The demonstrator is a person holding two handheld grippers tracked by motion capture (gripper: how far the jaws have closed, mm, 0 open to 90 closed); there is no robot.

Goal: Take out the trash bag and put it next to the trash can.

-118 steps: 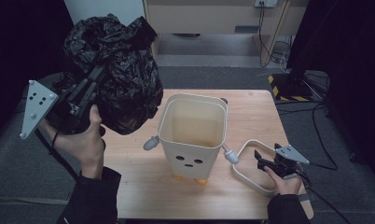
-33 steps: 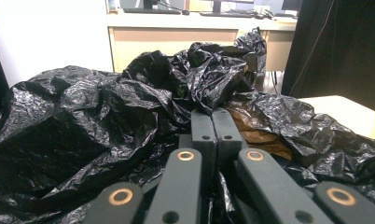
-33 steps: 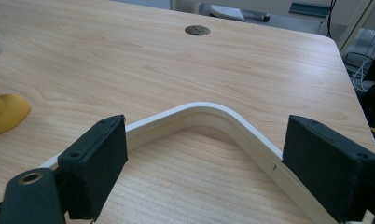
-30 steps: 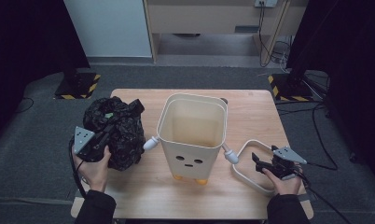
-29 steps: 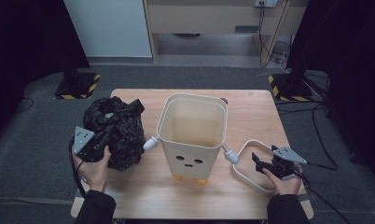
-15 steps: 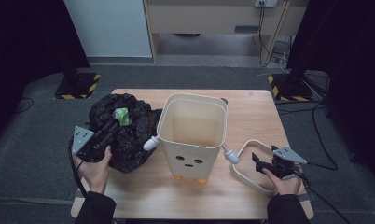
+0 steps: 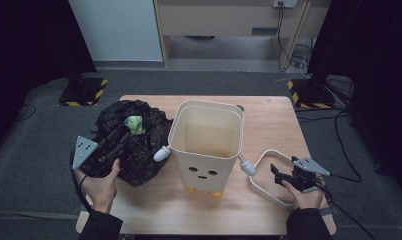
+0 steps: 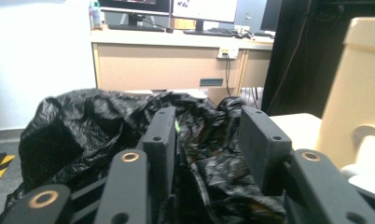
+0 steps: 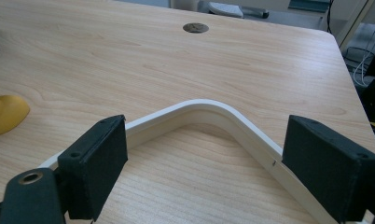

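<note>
Your right gripper (image 7: 280, 173) rests on the table (image 7: 269, 120), jaws wide over the white ring (image 9: 209, 108). Your left gripper (image 7: 121, 136) has just been opening, pads clear of the black bag (image 7: 139, 150) lying left of the bin (image 7: 206, 142).

On the table (image 7: 269, 120), bag (image 7: 139, 145) left of bin (image 7: 206, 145), frame (image 7: 266, 175) right.

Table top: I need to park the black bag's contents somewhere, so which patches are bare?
Bare wood lies on the table behind the cream bin toward the far right corner, and along the near edge in front of the bin. The left side is crowded by the black bag; the white ring frame takes the near right.
</note>
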